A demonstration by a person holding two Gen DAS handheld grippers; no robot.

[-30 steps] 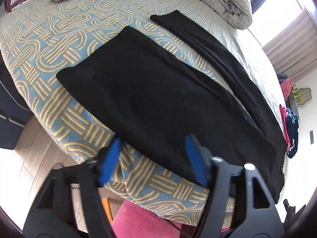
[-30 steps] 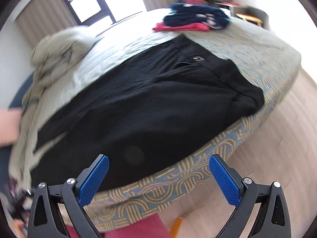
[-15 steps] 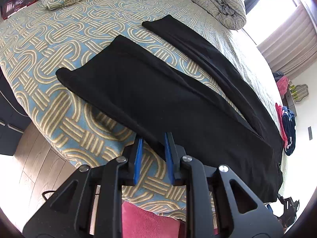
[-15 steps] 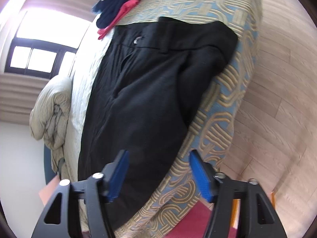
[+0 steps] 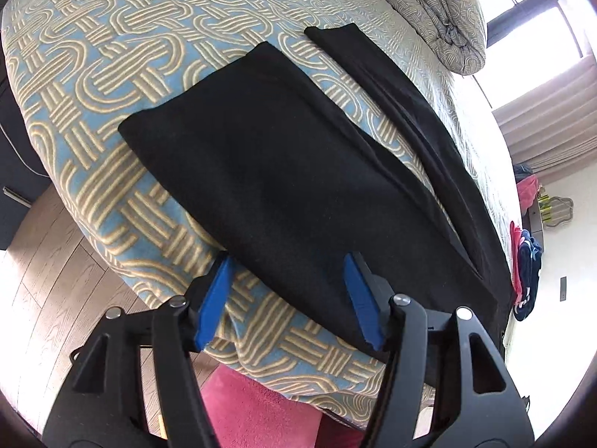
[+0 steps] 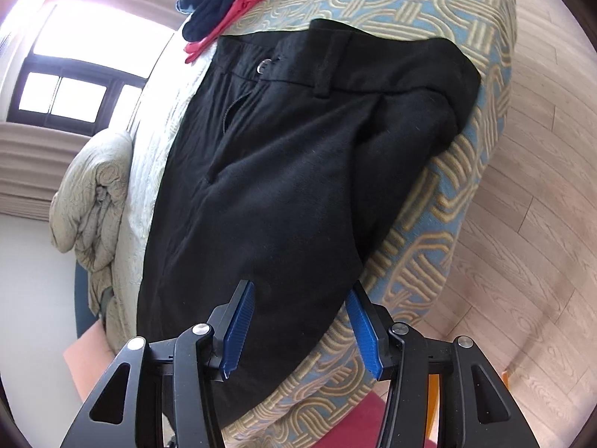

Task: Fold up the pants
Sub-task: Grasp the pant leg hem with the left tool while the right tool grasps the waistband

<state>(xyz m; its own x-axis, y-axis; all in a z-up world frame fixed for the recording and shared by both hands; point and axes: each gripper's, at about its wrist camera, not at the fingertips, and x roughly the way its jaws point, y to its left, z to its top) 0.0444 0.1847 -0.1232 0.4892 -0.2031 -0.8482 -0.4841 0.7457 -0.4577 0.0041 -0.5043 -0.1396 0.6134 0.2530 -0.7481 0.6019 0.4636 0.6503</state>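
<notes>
**Both grippers hover at the bed edge over the black pants, nothing gripped**

Left gripper (image 5: 289, 293): pitched steeply down at the near side of the bed, above the hem half of the pants (image 5: 298, 171). Jaws are opening, now about half spread. The edge of the near pant leg sits in the gap between the blue pads (image 5: 214, 300), but neither pad presses on it, so no grip. Whether the tips touch the cloth I can't tell.

Right gripper (image 6: 300, 330): also angled down, rolled so the bed runs diagonally through its view. Jaws partly open, roughly half spread, no longer moving much. Black thigh cloth lies between its pads (image 6: 237, 332), which stand clear on both sides; nothing held.

Pants: laid flat and lengthwise along the near edge of the patterned bedspread (image 5: 112, 86), front up. Waistband (image 6: 335, 48) with metal button (image 6: 262, 68) and open fly at the right gripper's end. The near hip corner droops over the mattress edge. The two legs are spread apart at the hems, bedspread showing between them.

Further out: rolled quilted duvet (image 5: 429, 7) on the far side of the bed, navy and pink clothes (image 6: 227, 3) beyond the waistband, pink rug (image 5: 261, 407) and wood floor (image 6: 541, 186) below, window (image 6: 71, 93) behind
</notes>
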